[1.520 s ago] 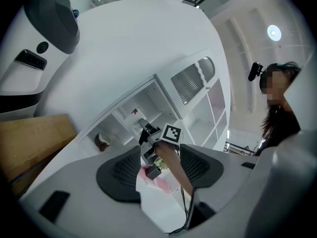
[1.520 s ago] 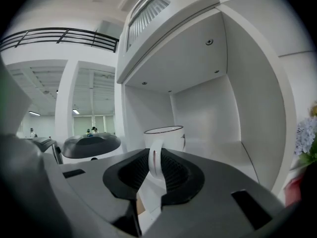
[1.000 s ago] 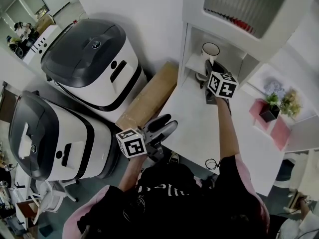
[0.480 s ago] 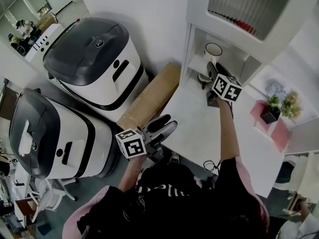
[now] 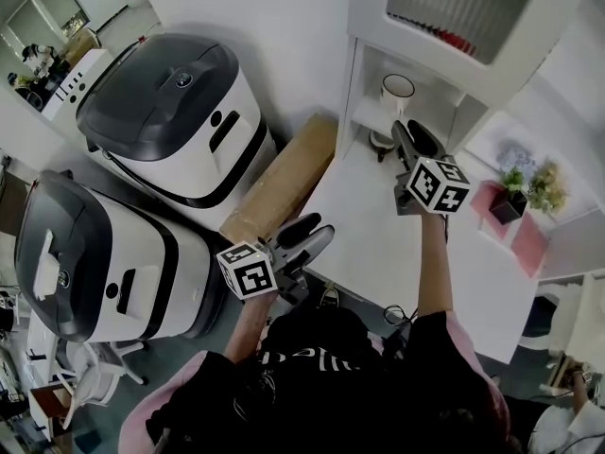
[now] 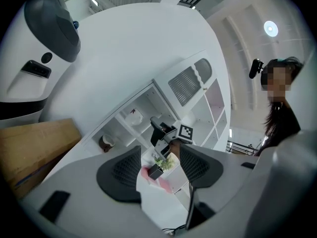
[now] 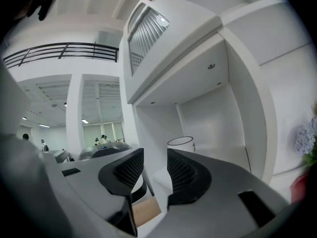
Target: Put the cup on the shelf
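Cup [image 5: 398, 93] on shelf [image 5: 355, 83] ledge, bowl [image 5: 381, 142] beneath that ledge, box [image 5: 281, 190] left of shelf, plant [image 5: 513, 195] right of shelf, right gripper [image 5: 408, 136] before shelf.

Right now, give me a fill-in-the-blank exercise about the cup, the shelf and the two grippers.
1. The white cup stands upright on the white ____.
2. The right gripper points toward the cup with its jaws ____ and nothing between them.
3. The left gripper, low and away from the cup, holds ____.

Missing words: shelf; open; nothing.
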Motion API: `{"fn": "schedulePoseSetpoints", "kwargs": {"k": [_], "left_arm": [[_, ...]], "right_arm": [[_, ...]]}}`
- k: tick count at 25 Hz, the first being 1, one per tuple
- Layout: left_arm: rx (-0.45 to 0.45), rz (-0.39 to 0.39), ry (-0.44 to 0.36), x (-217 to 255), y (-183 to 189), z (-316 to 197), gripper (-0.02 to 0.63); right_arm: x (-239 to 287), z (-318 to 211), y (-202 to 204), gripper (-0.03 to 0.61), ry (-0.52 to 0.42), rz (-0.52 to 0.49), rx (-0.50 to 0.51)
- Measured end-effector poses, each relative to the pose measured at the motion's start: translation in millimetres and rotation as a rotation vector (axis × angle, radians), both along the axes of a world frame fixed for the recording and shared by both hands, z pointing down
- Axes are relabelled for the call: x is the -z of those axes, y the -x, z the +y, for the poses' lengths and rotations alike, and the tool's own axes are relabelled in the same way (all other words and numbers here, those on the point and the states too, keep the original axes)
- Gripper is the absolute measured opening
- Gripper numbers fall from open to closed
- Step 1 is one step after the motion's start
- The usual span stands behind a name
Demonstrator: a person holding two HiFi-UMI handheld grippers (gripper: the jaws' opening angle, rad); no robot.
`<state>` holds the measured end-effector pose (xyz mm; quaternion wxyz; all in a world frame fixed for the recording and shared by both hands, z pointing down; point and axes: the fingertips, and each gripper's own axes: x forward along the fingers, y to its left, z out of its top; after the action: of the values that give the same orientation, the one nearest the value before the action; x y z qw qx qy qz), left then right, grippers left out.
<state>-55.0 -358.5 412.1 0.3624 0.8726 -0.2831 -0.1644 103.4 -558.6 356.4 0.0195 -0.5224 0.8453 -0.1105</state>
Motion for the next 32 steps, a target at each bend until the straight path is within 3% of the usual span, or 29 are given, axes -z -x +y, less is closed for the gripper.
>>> {"fn": "schedulePoseSetpoints", "kwargs": {"k": [11,23,32], "left_arm": [[-0.028,-0.034,-0.054,7.1,16.1,42.6,0.236],[-0.090,-0.083,-0.089,5.6,43.1,137.5,0.227],[-0.134,-0.118,-0.104,-13.4,67.1,215.0,0.227]], "right_arm": [[30.6,127.8,53.8,0.169,-0.062,-0.034,0.100],[-12.1,284.1,111.6,0.159,0.031,-0.137,0.081],[-31.9,376.2,141.3,0.103,0.062,-0.127,0.039]]}}
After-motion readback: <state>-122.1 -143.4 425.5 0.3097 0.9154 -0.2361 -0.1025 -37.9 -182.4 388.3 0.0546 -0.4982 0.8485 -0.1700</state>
